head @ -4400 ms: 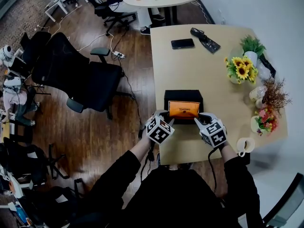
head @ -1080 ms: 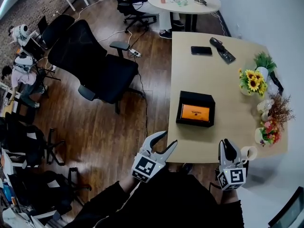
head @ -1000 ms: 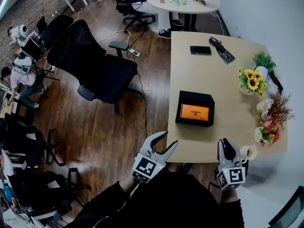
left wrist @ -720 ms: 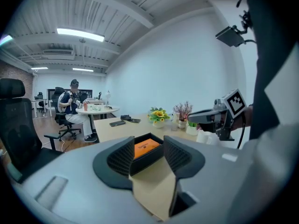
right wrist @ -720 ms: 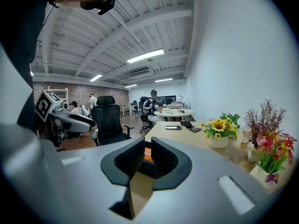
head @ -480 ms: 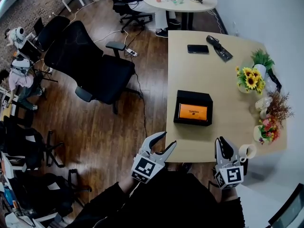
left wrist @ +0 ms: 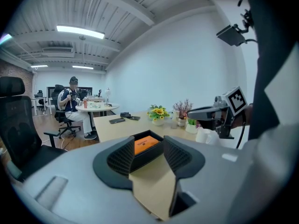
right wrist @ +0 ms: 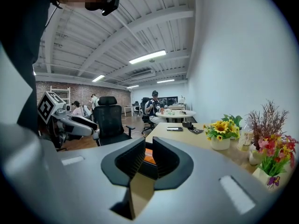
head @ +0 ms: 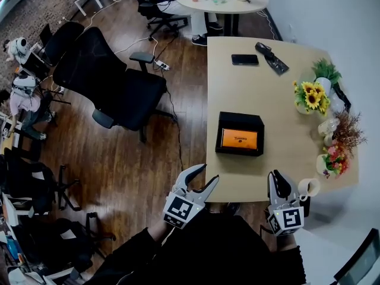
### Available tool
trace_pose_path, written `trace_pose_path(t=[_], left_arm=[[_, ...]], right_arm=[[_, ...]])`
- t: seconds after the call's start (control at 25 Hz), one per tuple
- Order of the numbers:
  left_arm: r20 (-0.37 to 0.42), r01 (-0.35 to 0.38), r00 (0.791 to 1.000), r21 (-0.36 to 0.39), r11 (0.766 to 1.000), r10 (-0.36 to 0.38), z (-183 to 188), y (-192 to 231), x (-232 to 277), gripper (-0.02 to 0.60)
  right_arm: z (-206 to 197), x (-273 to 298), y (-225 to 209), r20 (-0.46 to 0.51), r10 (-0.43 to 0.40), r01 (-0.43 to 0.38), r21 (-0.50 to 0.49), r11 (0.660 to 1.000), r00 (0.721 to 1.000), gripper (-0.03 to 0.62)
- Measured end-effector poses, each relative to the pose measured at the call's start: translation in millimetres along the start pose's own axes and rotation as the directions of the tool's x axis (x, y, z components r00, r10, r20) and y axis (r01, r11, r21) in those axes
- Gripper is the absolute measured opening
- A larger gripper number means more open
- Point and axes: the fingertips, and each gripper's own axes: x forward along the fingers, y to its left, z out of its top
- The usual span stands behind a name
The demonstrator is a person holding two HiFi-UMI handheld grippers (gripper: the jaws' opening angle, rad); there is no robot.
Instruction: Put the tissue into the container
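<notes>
We list: wooden table (head: 237, 88). Black container (head: 240, 119), standing mid-table. Our left gripper (head: 209, 171), at the table's near edge, jaws apart, empty. Our right gripper (head: 275, 177), jaws together, empty. Orange tissue pack (head: 240, 139), lying inside the container.

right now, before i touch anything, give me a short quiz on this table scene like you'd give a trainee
1. True or false: the orange tissue pack lies inside the black container.
2. Of the left tongs and the right tongs, which is shut? A left, B right, C both.
3. Fill in: the white thing on the table, at its near corner by the right tongs, is a ____.
Key: 1 true; 2 B; 3 mug.
</notes>
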Motion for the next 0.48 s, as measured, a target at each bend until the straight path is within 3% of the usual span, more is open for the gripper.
trace_pose_path(t=[0.48], left_arm=[[-0.004, 0.006, 1.0, -0.008, 1.0, -0.006, -1.6, -3.3, 4.9, 0.176]], right_arm=[[-2.9, -0.7, -2.5, -0.002, -0.005, 0.005, 0.0, 1.0, 1.0, 0.035]])
